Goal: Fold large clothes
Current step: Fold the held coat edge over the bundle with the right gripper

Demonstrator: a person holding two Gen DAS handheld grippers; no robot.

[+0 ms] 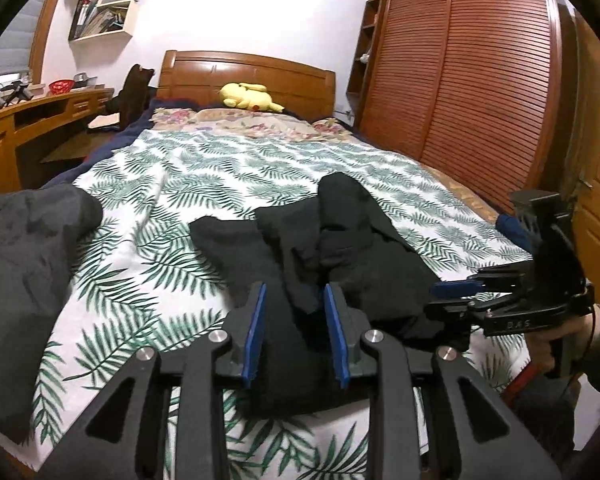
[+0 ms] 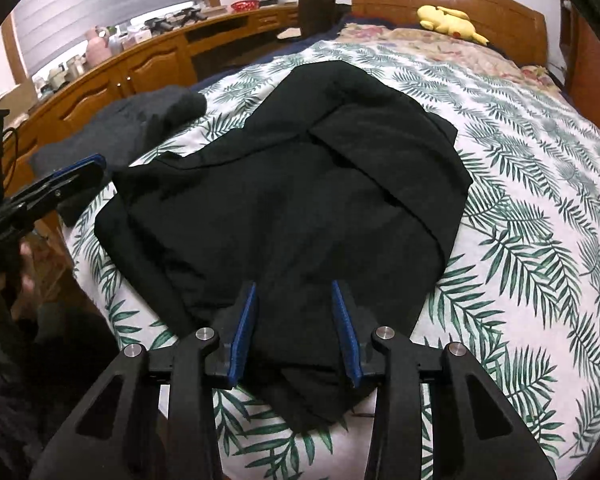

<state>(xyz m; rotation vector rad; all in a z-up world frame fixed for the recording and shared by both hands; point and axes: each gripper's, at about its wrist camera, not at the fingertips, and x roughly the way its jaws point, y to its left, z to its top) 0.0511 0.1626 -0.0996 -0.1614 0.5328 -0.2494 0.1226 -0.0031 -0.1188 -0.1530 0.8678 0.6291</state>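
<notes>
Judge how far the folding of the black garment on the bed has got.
Done: black garment lies on the bed, part folded over itself. In hand: left gripper and right gripper open at its near edge, nothing gripped. Left: finishing the fold; the grey garment beside it lies unfolded.

place: home bedroom | signs: bed [image 1: 228,160], wardrobe [image 1: 460,80], desk [image 2: 148,56]

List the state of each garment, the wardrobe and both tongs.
Black garment: partly folded, rumpled, flat on the bed.
Grey garment: heaped at the bed's edge.
Wardrobe doors: closed.
Left tongs: open over black fabric.
Right tongs: open over black fabric.
</notes>
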